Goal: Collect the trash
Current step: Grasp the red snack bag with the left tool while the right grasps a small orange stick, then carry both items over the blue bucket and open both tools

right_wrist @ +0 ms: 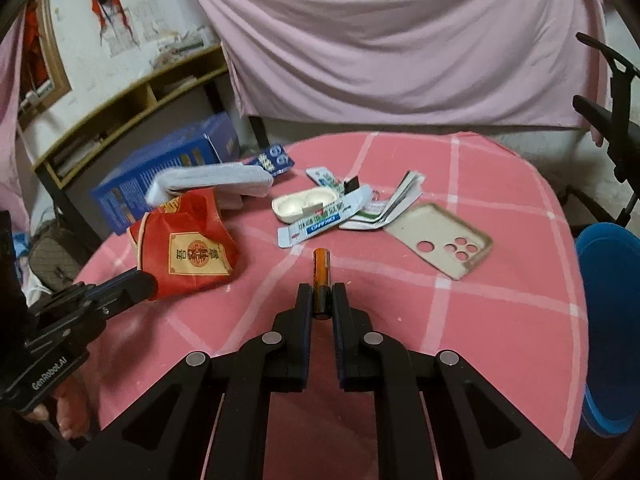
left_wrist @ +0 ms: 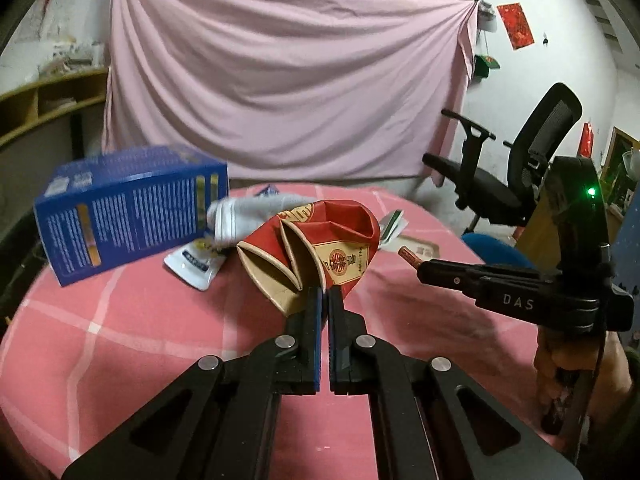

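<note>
Left wrist view, left tool (left_wrist: pixel 325 294) pinching crushed red carton (left_wrist: pixel 320 248); right tool (right_wrist: pixel 322 294) clamping battery (right_wrist: pixel 322 276), seemingly lifted.

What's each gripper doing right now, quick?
Left gripper: shut on the red paper bag.
Right gripper: shut on the battery.

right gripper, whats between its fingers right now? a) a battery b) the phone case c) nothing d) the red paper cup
a: in the right wrist view the right gripper is closed on an orange and black battery, while the phone case lies apart on the table and the red paper cup is held by the left gripper.
</note>
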`<state>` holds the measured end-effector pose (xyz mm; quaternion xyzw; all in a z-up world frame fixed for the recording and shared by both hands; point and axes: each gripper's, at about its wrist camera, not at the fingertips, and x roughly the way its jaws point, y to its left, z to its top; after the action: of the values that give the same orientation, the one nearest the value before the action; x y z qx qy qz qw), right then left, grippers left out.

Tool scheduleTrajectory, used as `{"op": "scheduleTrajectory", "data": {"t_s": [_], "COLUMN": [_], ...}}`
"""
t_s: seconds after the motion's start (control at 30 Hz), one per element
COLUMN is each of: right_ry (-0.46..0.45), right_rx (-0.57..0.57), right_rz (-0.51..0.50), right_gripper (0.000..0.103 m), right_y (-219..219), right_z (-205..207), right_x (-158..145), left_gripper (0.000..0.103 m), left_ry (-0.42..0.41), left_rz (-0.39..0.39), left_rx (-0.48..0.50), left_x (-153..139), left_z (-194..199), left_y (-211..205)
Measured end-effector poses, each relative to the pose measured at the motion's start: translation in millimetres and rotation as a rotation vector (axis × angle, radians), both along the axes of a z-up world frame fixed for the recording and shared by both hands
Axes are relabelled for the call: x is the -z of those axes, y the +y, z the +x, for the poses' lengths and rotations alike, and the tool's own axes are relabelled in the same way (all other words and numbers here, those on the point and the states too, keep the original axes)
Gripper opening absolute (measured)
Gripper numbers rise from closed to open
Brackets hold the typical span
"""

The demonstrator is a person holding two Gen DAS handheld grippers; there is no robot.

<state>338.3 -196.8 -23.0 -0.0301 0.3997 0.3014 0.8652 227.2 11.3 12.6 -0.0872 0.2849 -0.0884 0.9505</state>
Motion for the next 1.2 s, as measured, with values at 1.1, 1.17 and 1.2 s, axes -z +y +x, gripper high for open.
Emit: {"op": "scheduleTrajectory", "data": {"t_s": [1.1,1.17,1.2], "right_ry": [-0.695,-0.693,-0.687], "right_rx": [0.335,0.374,0.396], "right_rz": [0.3,0.298,0.299], "right_gripper": [0.008,0.008,0.008], "right_y": [-155.2,-168.6,-176.6], "right_z": [-70.7,-69.9,-68.7], "right_x": [-93.9,-92.0,-90.5], "left_gripper": [0.001,0.001,0.001], "left_ry": [-0.42,-0.407,-0.4], "left_rz": [0.114,0.106,0.103], "left_rx": [0.215,0.24,0.251], "left_x": [-70.4,-69.5,-69.2], "left_z": [34.6,42.5,44.3], "left_y": [-204.0,-219.8,-224.8]}}
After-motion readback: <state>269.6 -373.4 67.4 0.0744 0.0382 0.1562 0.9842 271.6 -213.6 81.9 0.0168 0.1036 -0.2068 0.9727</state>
